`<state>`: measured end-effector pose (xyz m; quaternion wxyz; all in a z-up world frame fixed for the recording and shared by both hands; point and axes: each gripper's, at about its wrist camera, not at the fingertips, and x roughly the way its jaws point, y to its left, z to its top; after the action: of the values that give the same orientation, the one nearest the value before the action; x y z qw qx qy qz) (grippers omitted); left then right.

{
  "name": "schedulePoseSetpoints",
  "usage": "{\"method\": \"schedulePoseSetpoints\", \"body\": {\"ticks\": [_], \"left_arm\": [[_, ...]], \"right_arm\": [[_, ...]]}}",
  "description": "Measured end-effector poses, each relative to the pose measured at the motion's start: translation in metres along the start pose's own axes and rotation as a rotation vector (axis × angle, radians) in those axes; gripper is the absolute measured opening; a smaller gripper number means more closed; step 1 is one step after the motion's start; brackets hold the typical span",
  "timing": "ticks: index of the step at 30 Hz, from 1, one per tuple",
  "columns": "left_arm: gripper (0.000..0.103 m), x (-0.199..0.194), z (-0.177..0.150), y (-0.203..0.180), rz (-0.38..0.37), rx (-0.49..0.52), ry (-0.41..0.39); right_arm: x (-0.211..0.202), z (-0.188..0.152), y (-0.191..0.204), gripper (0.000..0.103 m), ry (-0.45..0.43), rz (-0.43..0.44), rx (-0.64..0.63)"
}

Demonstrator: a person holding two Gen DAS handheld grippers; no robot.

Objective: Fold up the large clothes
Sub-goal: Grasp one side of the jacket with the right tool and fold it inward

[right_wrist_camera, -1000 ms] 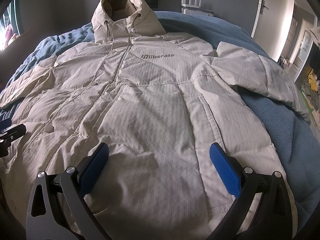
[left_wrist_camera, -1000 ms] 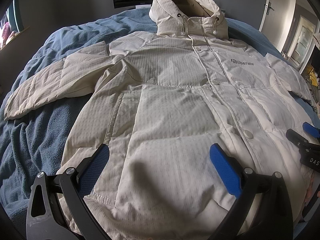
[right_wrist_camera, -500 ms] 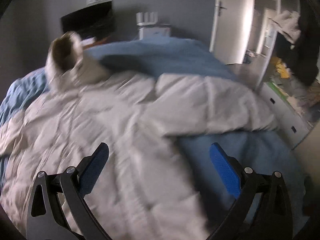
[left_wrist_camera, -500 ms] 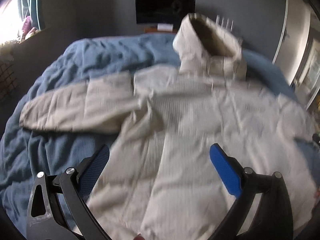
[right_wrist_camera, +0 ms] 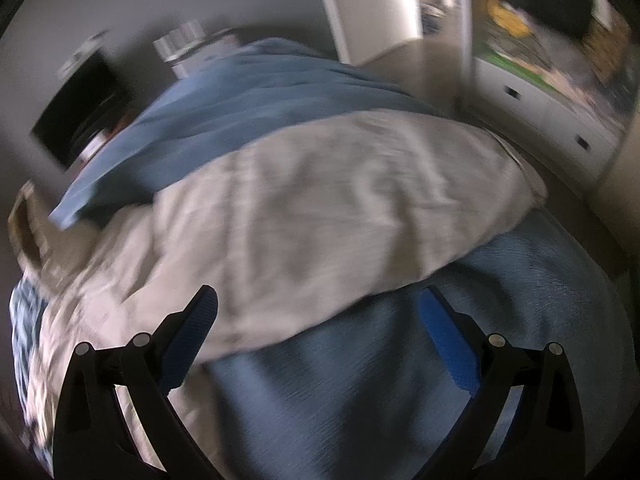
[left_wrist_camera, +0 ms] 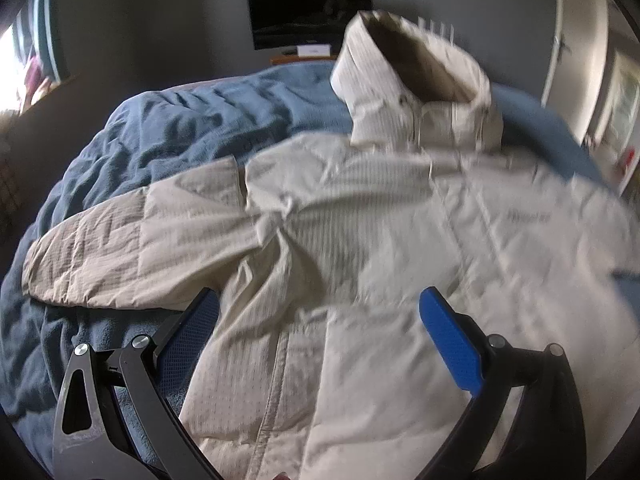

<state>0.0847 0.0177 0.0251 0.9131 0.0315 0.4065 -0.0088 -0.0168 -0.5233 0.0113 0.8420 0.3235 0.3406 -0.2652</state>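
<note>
A large cream hooded jacket [left_wrist_camera: 392, 240] lies face up on a blue blanket [left_wrist_camera: 168, 136], hood [left_wrist_camera: 416, 88] at the far end. Its left sleeve [left_wrist_camera: 132, 240] stretches out to the left. My left gripper [left_wrist_camera: 320, 308] is open and empty, above the jacket's left side near the armpit. In the blurred right wrist view the jacket's right sleeve [right_wrist_camera: 340, 216] lies across the blanket [right_wrist_camera: 360, 400]. My right gripper [right_wrist_camera: 318, 312] is open and empty, just in front of that sleeve's lower edge.
A dark screen [left_wrist_camera: 308, 12] hangs on the grey wall behind the bed. A white door [right_wrist_camera: 372, 4] and white drawers [right_wrist_camera: 560, 112] with clutter on top stand to the right of the bed.
Both grippers have moved apart from the jacket's hem: the left has swung left toward the left sleeve, the right has swung right toward the right sleeve. Both stay open.
</note>
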Motion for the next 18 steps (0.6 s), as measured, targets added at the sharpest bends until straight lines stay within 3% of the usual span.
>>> {"method": "schedulePoseSetpoints", "body": {"ticks": [3,7,12,14,16,18], "left_arm": [[0.096,0.015,-0.015,0.005,-0.065,-0.016,0.048],[0.096,0.031,-0.019,0.009,-0.083,-0.036,0.086],[0.096,0.051,-0.028,0.009,-0.090,-0.042,0.136],[0.096,0.056,-0.031,0.007,-0.090,-0.035,0.141],[0.096,0.057,-0.031,0.005,-0.095,-0.021,0.133],[0.096,0.057,-0.032,0.002,-0.095,-0.007,0.131]], "right_arm": [[0.026,0.008,-0.029,0.097,0.031,0.000,0.112],[0.056,0.016,-0.058,0.088,0.059,0.035,0.246],[0.070,0.028,-0.082,0.073,-0.003,0.088,0.318],[0.067,0.031,-0.091,0.045,-0.066,0.098,0.334],[0.057,0.034,-0.094,0.030,-0.133,0.082,0.330],[0.040,0.039,-0.088,0.023,-0.197,0.064,0.281]]}}
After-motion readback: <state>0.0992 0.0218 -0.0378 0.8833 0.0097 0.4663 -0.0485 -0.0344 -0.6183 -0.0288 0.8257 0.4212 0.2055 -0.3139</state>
